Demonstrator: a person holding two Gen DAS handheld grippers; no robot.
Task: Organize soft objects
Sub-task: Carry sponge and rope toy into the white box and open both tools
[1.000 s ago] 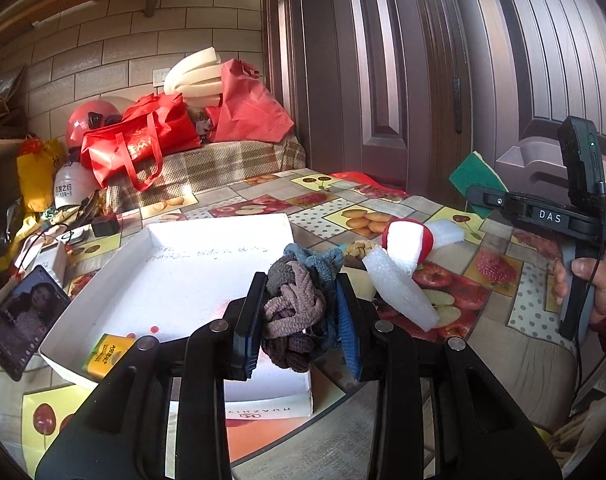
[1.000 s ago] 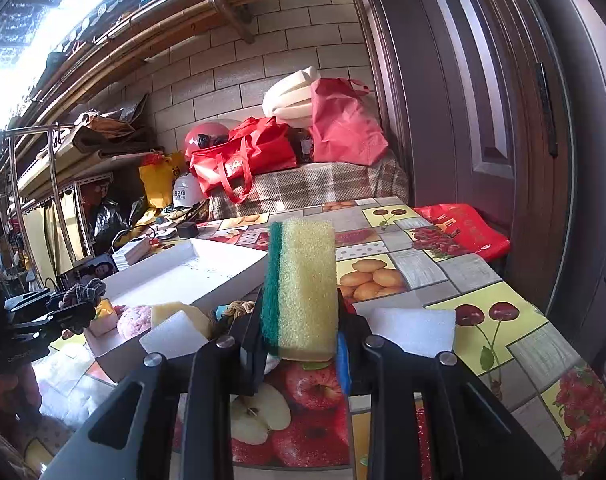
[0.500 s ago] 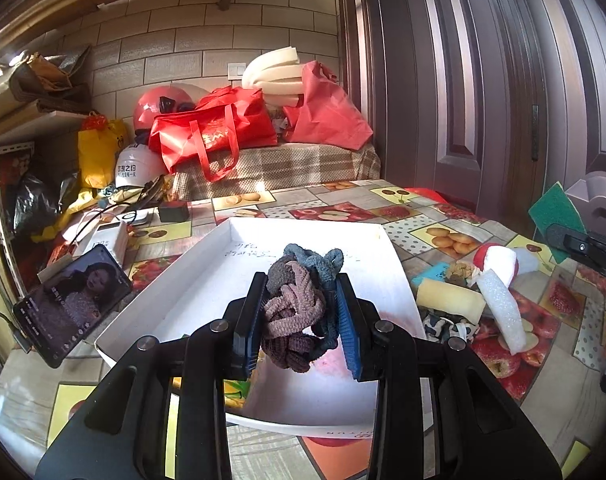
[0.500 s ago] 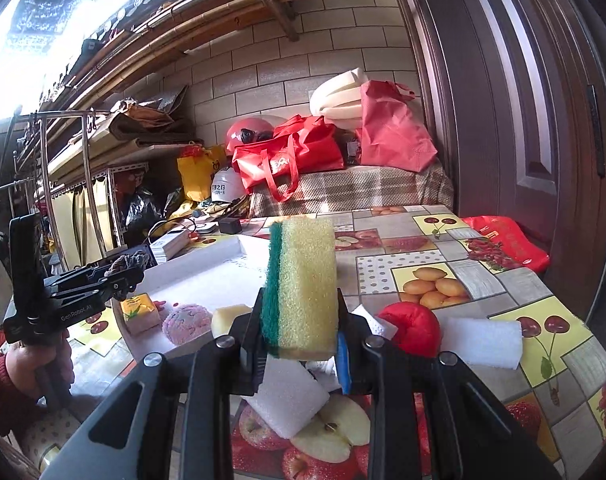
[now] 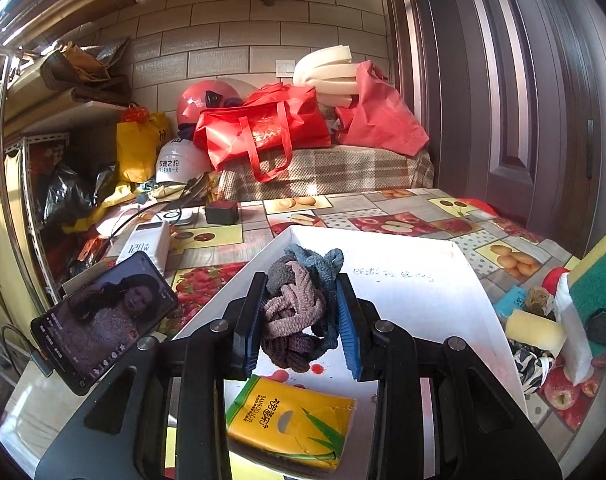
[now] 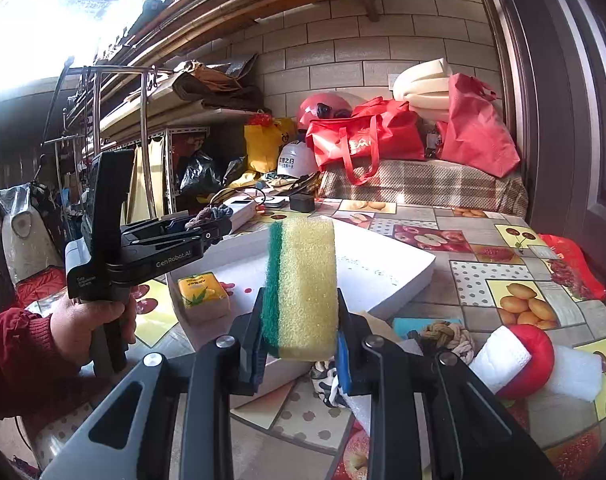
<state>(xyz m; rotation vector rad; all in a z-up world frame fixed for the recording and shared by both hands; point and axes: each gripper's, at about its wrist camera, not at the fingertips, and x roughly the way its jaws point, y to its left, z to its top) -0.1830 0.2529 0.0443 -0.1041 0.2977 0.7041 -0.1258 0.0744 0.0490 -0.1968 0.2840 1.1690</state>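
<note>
My left gripper [image 5: 299, 320] is shut on a bundle of hair ties [image 5: 299, 304], pink, brown and blue, held above the near part of the white box [image 5: 415, 300]. A yellow tissue pack [image 5: 291, 420] lies in the box just below the bundle. My right gripper [image 6: 299, 320] is shut on a yellow sponge with a green scouring side [image 6: 303, 284], held upright over the table at the white box's [image 6: 383, 276] near right edge. The right wrist view shows the left gripper [image 6: 207, 226] at the left, over the box.
On the fruit-print tablecloth [image 6: 523, 280] right of the box lie a rope knot [image 6: 443, 336], a red and white ball [image 6: 519, 356], white foam [image 6: 575, 372] and a yellow roll [image 5: 535, 330]. A phone [image 5: 103, 320] leans at the left. Red bags [image 5: 263, 128] sit behind.
Both grippers swung left over the table towards the white box. The left one now holds the hair ties over the box above the tissue pack; the sponge is now at the box's edge.
</note>
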